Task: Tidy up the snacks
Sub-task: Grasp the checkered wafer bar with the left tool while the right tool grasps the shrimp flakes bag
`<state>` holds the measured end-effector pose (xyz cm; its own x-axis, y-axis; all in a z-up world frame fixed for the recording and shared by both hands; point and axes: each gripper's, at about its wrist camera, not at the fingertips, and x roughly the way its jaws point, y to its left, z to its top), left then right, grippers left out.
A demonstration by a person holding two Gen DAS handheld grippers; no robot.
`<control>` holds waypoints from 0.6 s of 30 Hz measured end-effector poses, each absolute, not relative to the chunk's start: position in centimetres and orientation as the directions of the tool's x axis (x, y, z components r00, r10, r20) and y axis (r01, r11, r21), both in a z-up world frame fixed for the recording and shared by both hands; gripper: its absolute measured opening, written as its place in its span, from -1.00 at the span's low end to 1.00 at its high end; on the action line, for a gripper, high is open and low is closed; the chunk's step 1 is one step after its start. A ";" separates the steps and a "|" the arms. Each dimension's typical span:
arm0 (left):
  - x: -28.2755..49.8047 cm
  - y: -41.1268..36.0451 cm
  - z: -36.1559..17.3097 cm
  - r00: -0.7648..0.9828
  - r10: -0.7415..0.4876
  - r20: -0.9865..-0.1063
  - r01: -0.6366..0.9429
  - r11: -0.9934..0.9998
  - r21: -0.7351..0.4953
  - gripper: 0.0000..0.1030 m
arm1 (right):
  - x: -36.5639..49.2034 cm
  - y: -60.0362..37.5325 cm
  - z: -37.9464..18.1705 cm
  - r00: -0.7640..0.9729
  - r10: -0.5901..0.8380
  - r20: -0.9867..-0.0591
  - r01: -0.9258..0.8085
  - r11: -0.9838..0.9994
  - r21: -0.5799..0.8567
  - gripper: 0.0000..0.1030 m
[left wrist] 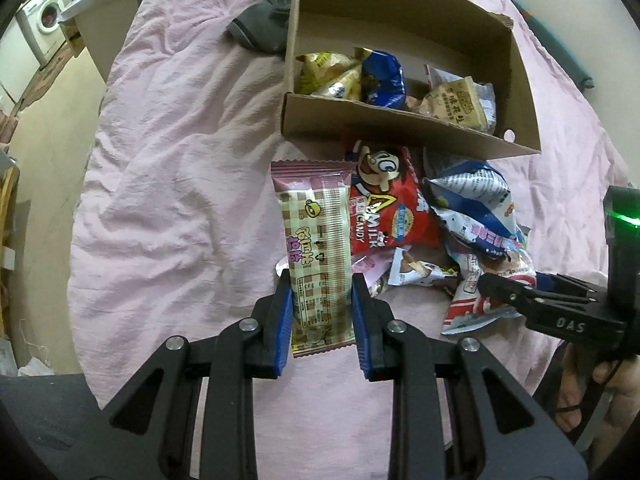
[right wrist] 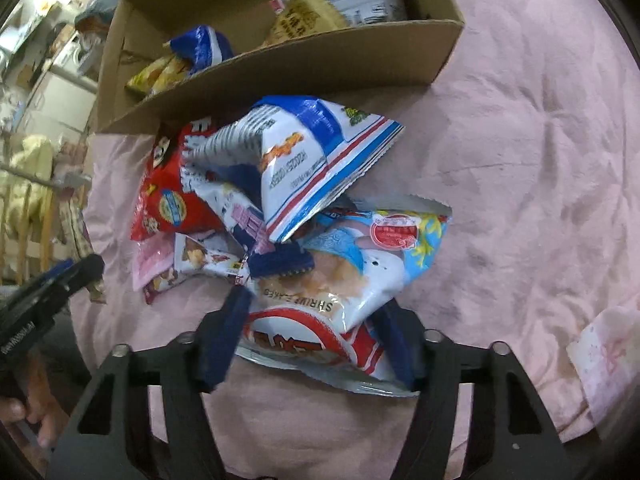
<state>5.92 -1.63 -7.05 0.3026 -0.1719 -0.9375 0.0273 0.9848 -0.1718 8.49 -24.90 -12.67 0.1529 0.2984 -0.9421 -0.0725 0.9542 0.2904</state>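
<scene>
**Two grippers at the snack pile beside the cardboard box**

Left wrist view: left gripper closed around a long pink-and-cream checked wafer bar wrapper, blue pads pressing its two long edges near the lower end. Bar pointing toward the open brown cardboard box, its top end just short of the box's near wall. Just right of the bar, against that same wall, a red milk candy bag with a cartoon face, and further right a heap of blue-and-white crinkled packets. Inside the box, yellow, dark blue and beige packets. All resting on a wrinkled pink bedsheet. Right gripper entering from the right edge, tips at the heap; finger gap not readable here.

Right wrist view: right gripper partly closed on a white, red and blue shrimp flakes bag, blurred blue pads against both sides of its lower part. Bag lying at the near end of the heap in front of the box. Blue-and-white striped packet and the red candy bag between it and the box wall.
</scene>
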 end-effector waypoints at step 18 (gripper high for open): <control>5.7 -2.7 -7.5 0.329 -0.149 -0.933 0.057 0.989 -0.138 -0.55 | 4.6 -29.8 -7.2 0.336 0.341 -0.878 -0.099 0.940 0.327 -0.51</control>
<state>5.74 -2.72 -7.48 0.3287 -0.1486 -0.9327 0.0566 0.9889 -0.1376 4.61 -29.76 -7.16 0.3360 0.3408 -0.8780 -0.0991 0.9399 0.3269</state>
